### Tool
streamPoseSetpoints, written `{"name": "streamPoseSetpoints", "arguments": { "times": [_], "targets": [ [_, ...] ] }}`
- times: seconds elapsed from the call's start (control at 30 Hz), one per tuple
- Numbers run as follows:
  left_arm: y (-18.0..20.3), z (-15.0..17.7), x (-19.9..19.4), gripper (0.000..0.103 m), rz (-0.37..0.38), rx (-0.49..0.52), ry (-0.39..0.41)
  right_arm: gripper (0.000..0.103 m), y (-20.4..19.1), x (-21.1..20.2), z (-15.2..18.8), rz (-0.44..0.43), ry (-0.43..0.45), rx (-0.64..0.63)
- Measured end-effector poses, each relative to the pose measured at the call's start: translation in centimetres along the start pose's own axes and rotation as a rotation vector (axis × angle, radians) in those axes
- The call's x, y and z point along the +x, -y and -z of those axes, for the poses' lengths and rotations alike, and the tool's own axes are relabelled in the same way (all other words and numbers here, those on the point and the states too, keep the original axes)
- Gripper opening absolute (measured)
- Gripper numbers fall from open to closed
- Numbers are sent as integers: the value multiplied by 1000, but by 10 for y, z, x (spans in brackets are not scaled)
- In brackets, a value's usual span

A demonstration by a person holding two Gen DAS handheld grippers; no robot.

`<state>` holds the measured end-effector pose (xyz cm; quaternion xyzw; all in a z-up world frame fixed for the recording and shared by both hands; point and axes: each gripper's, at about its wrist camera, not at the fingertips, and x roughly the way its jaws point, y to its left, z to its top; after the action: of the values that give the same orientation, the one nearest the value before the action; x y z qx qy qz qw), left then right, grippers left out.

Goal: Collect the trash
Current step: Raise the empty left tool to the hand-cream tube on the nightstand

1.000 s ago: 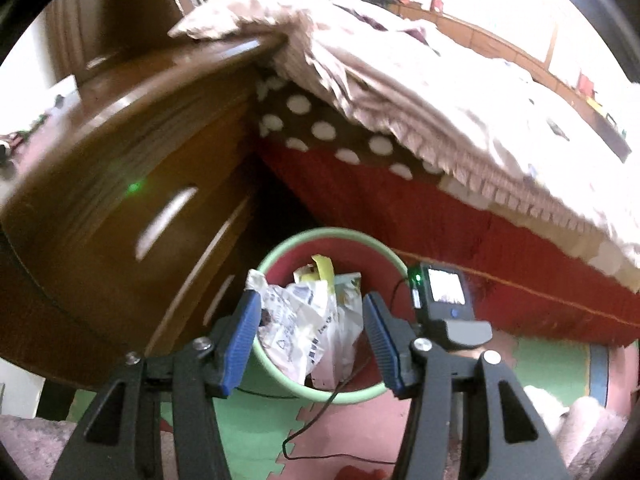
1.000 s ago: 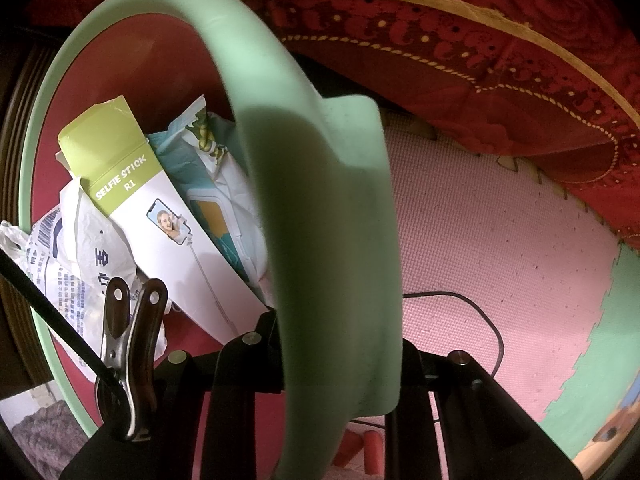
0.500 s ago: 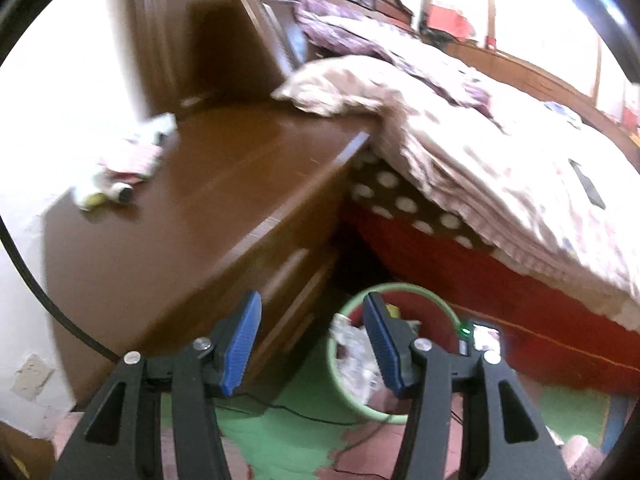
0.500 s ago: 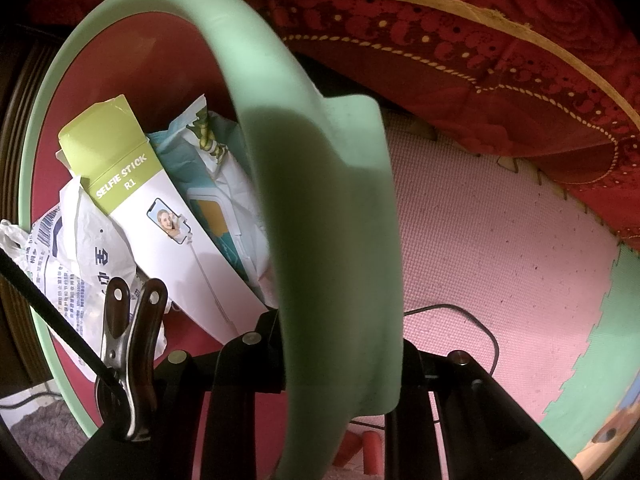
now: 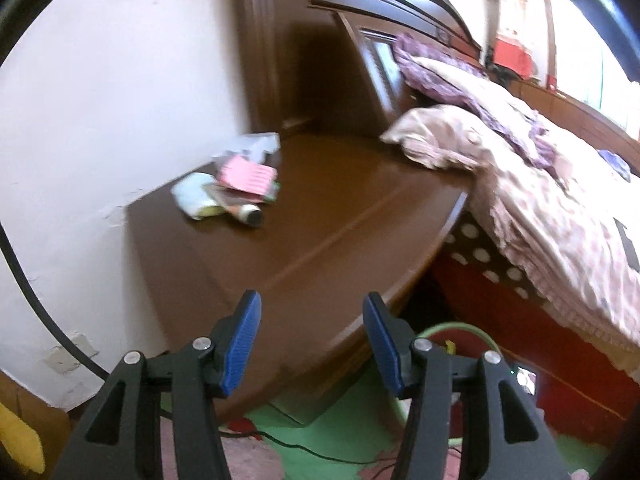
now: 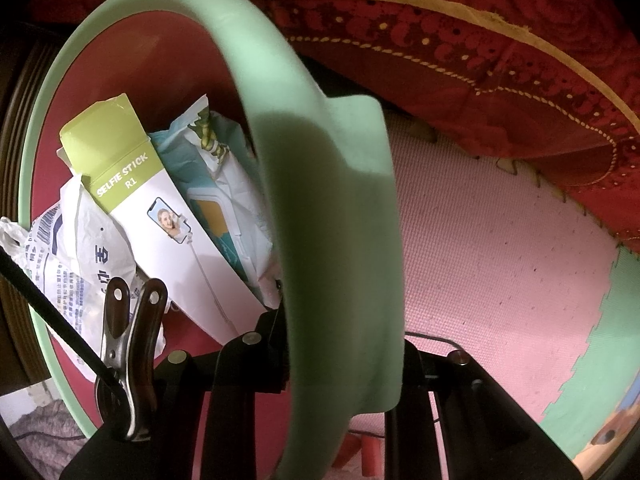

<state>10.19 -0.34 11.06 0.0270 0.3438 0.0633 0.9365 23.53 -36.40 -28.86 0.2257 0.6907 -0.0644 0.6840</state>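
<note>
Left gripper (image 5: 312, 344) had risen from bin (image 6: 320, 208) to nightstand (image 5: 320, 216), jaws apart, empty. Right gripper (image 6: 340, 344) clamped bin rim. Far-left wrappers (image 5: 236, 184) looked light, crushable; pinch mid-body.

"SELFIE STICK R1" on green-white box (image 6: 132, 184) in bin.

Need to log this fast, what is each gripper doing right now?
Left gripper: open, holding nothing, above the nightstand.
Right gripper: shut on the bin rim.
</note>
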Motion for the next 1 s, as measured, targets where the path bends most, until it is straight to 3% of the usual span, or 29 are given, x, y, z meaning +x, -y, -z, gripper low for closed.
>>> {"name": "streamPoseSetpoints", "arguments": {
  "times": [0.47,0.73,1.0],
  "targets": [
    [-55,-34,15,56,-138,-31,32,22,0,0,0,4,1,-4],
    [-77,-70,35,56,-112,-88,23,22,-1,-1,0,4,1,-4],
    [-96,-91,68,56,-43,-186,-39,22,0,-2,-1,3,1,-3]
  ]
}}
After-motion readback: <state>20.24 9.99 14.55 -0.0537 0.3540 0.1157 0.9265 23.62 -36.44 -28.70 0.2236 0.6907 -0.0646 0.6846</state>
